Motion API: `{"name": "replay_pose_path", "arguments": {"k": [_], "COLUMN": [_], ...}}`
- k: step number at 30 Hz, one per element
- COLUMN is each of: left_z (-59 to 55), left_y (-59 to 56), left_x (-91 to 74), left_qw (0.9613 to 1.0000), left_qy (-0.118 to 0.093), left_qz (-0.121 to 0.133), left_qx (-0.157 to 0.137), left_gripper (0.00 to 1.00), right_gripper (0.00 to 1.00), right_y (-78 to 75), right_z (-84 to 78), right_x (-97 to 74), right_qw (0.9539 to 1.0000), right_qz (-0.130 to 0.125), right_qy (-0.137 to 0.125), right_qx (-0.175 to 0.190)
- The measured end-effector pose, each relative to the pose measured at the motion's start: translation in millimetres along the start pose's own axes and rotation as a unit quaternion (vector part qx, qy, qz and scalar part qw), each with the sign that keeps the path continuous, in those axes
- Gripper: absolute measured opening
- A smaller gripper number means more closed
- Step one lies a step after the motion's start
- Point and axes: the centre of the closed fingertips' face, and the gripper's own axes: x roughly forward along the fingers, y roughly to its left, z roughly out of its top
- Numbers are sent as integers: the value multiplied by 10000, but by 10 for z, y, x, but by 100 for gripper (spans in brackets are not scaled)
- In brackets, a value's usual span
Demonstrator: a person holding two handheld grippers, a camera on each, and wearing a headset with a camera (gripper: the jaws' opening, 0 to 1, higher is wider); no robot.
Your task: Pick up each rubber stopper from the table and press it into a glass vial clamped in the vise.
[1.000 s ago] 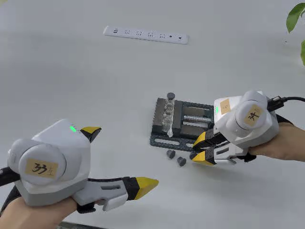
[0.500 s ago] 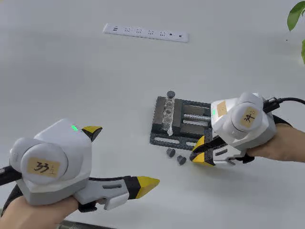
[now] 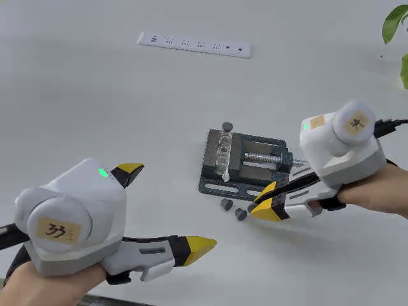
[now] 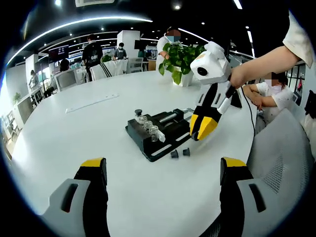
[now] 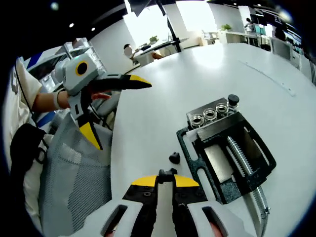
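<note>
Since 1 second ago my right gripper (image 3: pixel 255 210) has tilted upward, jaws pinching a small dark round rubber stopper (image 5: pixel 167 173) beside the near edge of the black metal vise (image 3: pixel 245 167); my left gripper (image 4: pixel 163 165) is spread wide

Open-plan office, big round white table (image 4: pixel 74 128), mesh chair (image 4: pixel 279 153), potted plant (image 4: pixel 180 57), people (image 4: pixel 94 49) at desks under ceiling strip lights (image 4: pixel 89 22)

Rubber stopper (image 5: pixel 167 173) pinched in right hand-held gripper (image 5: pixel 166 178), two loose beside vise (image 3: pixel 245 167)

Left tongs (image 4: pixel 163 168) gaping wide toward the vise (image 4: pixel 157 132) on the desk (image 4: pixel 94 123), two stoppers (image 4: pixel 174 154) just in front of it, right tongs (image 4: pixel 200 132) pinched together beside it.
</note>
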Motion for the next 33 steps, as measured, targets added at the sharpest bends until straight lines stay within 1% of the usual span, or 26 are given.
{"name": "replay_pose_path", "arguments": {"k": [1, 2, 4, 5, 6, 7, 8, 9, 10, 11, 12, 15, 16, 17, 18, 19, 20, 21, 22, 23, 24, 25, 27, 31, 32, 33], "left_z": [23, 71, 154, 234, 293, 367, 416, 467, 546, 582, 664, 817, 870, 943, 987, 1026, 1072, 1095, 1131, 1152, 1178, 1196, 1226, 1242, 1251, 1260], "left_y": [-7, -23, -73, -118, -152, -203, -232, -256, -285, -299, -333, -387, -404, -438, -472, -500, -530, -550, -597, -614, -631, -658, -710, -777, -794, -805], "left_x": [8, 21, 32, 38, 41, 39, 38, 38, 34, 30, 24, 3, -5, -19, -25, -30, -35, -40, -47, -51, -56, -60, -64, -48, -47, -47], "left_qw": [10000, 9998, 9995, 9988, 9981, 9971, 9965, 9957, 9942, 9937, 9920, 9891, 9878, 9857, 9838, 9824, 9806, 9795, 9776, 9766, 9753, 9741, 9718, 9694, 9686, 9682], "left_qy": [-37, -121, -223, -332, -422, -512, -574, -644, -755, -783, -909, -1094, -1178, -1292, -1358, -1415, -1473, -1498, -1534, -1560, -1604, -1614, -1647, -1643, -1656, -1659], "left_qz": [-26, -76, -151, -224, -288, -379, -427, -469, -512, -527, -595, -722, -766, -853, -945, -1011, -1048, -1083, -1199, -1244, -1281, -1349, -1479, -1628, -1666, -1698], "left_qx": [44, 121, 187, 265, 337, 408, 426, 471, 569, 601, 645, 663, 674, 670, 687, 685, 761, 802, 803, 806, 811, 827, 817, 818, 811, 788], "left_gripper": [94, 94, 93, 92, 90, 88, 86, 85, 83, 82, 80, 70, 65, 60, 57, 53, 51, 48, 44, 40, 36, 32, 25, 18, 16, 15], "right_gripper": [6, 6, 6, 6, 6, 5, 6, 5, 5, 5, 5, 5, 5, 5, 5, 5, 5, 5, 5, 5, 5, 5, 5, 5, 5, 5], "right_y": [30, 80, 141, 207, 239, 282, 323, 338, 368, 408, 436, 490, 514, 558, 602, 616, 635, 646, 656, 668, 669, 681, 642, 747, 765, 784], "right_z": [44, 111, 197, 269, 315, 390, 433, 478, 540, 581, 643, 717, 734, 764, 784, 801, 825, 839, 866, 870, 861, 858, 849, 865, 865, 861], "right_x": [-29, -87, -162, -223, -269, -335, -380, -420, -483, -527, -583, -691, -711, -745, -769, -787, -821, -841, -862, -875, -874, -875, -900, -922, -930, -933], "right_qw": [9998, 9988, 9959, 9915, 9878, 9815, 9768, 9727, 9651, 9582, 9486, 9324, 9278, 9187, 9108, 9049, 8939, 8862, 8788, 8765, 8775, 8768, 8743, 8626, 8602, 8594], "right_qz": [73, 200, 362, 565, 692, 859, 997, 1056, 1176, 1334, 1456, 1753, 1816, 1962, 2106, 2169, 2306, 2392, 2458, 2501, 2484, 2487, 2517, 2683, 2704, 2737], "right_qy": [-119, -289, -517, -703, -827, -1031, -1131, -1261, -1432, -1531, -1705, -1905, -1954, -2034, -2072, -2123, -2175, -2193, -2289, -2309, -2308, -2311, -2324, -2386, -2399, -2379], "right_qx": [104, 333, 649, 935, 1121, 1368, 1520, 1637, 1852, 2014, 2233, 2523, 2608, 2759, 2882, 2983, 3170, 3305, 3390, 3404, 3392, 3407, 3439, 3564, 3598, 3605]}}
